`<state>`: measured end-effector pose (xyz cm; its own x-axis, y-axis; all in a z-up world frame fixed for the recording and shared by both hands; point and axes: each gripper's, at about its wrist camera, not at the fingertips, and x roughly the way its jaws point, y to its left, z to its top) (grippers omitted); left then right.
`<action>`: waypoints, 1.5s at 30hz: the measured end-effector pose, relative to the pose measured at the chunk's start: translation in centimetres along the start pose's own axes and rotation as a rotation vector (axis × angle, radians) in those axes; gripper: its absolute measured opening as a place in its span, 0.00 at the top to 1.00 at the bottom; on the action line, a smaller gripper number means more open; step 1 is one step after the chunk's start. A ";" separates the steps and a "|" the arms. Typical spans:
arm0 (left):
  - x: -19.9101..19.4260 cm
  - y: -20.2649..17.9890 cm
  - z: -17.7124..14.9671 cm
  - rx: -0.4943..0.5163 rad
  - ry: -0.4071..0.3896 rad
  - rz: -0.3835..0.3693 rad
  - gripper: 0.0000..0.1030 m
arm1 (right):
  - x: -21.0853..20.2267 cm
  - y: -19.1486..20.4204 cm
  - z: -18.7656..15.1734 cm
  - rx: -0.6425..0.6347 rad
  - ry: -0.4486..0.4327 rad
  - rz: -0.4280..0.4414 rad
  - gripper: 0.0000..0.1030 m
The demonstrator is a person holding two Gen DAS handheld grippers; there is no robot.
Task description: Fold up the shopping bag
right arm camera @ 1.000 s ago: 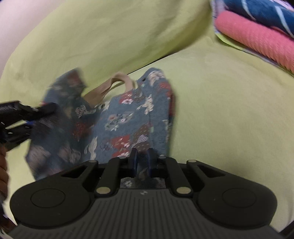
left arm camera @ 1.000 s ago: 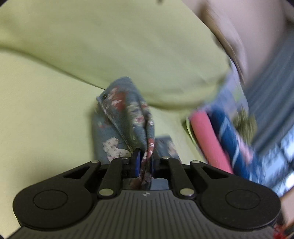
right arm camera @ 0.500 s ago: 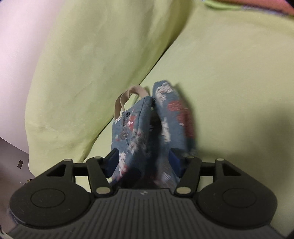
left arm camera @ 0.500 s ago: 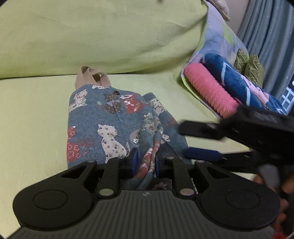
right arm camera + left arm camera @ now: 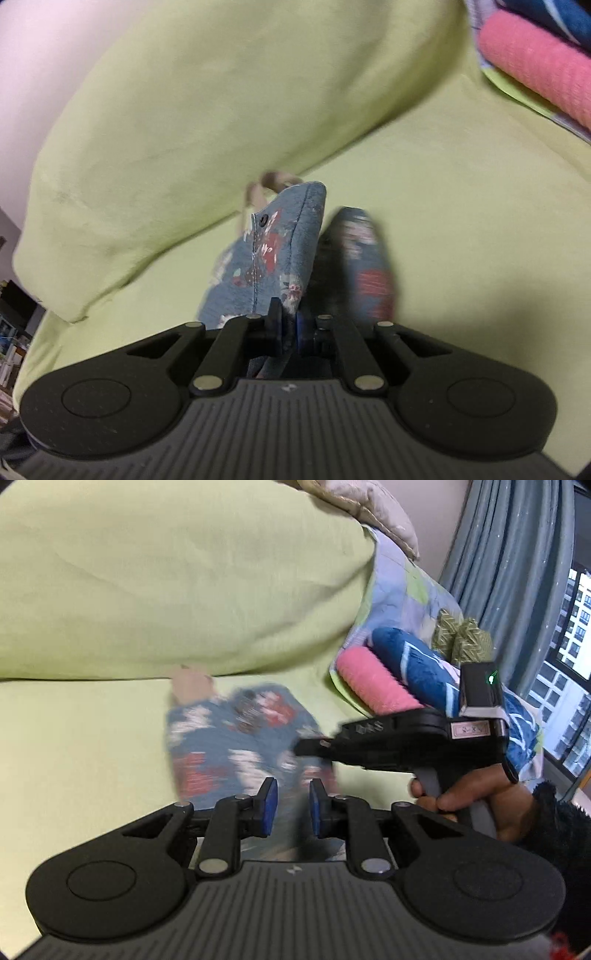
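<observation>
The shopping bag (image 5: 229, 738) is blue cloth with a cat and flower print and a tan handle (image 5: 192, 683). It lies motion-blurred on the green sofa seat (image 5: 74, 738). My left gripper (image 5: 293, 805) is open at the bag's near edge, and blurred fabric shows through the gap. My right gripper (image 5: 306, 747), held by a hand (image 5: 476, 794), reaches in from the right over the bag. In the right wrist view my right gripper (image 5: 289, 326) is shut on a raised fold of the bag (image 5: 273, 251). The handle (image 5: 273, 181) sticks out at the far end.
A green back cushion (image 5: 166, 572) rises behind the seat. A pink rolled towel (image 5: 373, 679) and a blue one (image 5: 417, 657) lie on a patterned cloth at the right. A grey curtain (image 5: 509, 554) and a window (image 5: 576, 627) are beyond.
My right gripper, open around the bag's fold half a second ago, has shut on it. My left gripper has let go of the fabric, and the bag is moving.
</observation>
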<state>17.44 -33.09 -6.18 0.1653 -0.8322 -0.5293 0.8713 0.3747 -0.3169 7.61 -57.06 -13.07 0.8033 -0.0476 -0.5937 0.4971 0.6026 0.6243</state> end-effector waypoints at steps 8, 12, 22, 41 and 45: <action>1.3 -0.5 -1.4 0.107 0.079 0.039 0.82 | -1.2 -1.3 -0.1 -0.069 -0.017 -0.070 0.94; 2.1 -2.8 -3.0 0.256 0.141 0.048 0.85 | -1.5 -1.9 -0.6 -0.102 -0.023 -0.108 0.95; 3.1 -8.5 -8.6 0.878 0.169 0.236 1.00 | -2.2 -1.3 0.0 -0.124 -0.058 -0.168 0.58; 1.8 -9.2 -9.6 0.922 0.158 0.279 1.00 | -7.0 6.8 -9.1 -0.614 0.030 -0.112 0.85; 1.5 -8.2 -9.7 0.885 0.188 0.288 1.00 | -7.3 3.9 -11.4 -0.540 0.013 -0.179 0.86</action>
<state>6.02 -33.39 -12.02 0.4184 -0.6477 -0.6368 0.8552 0.0448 0.5163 -0.04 -45.31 -12.15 0.7164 -0.1784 -0.6745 0.3838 0.9081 0.1675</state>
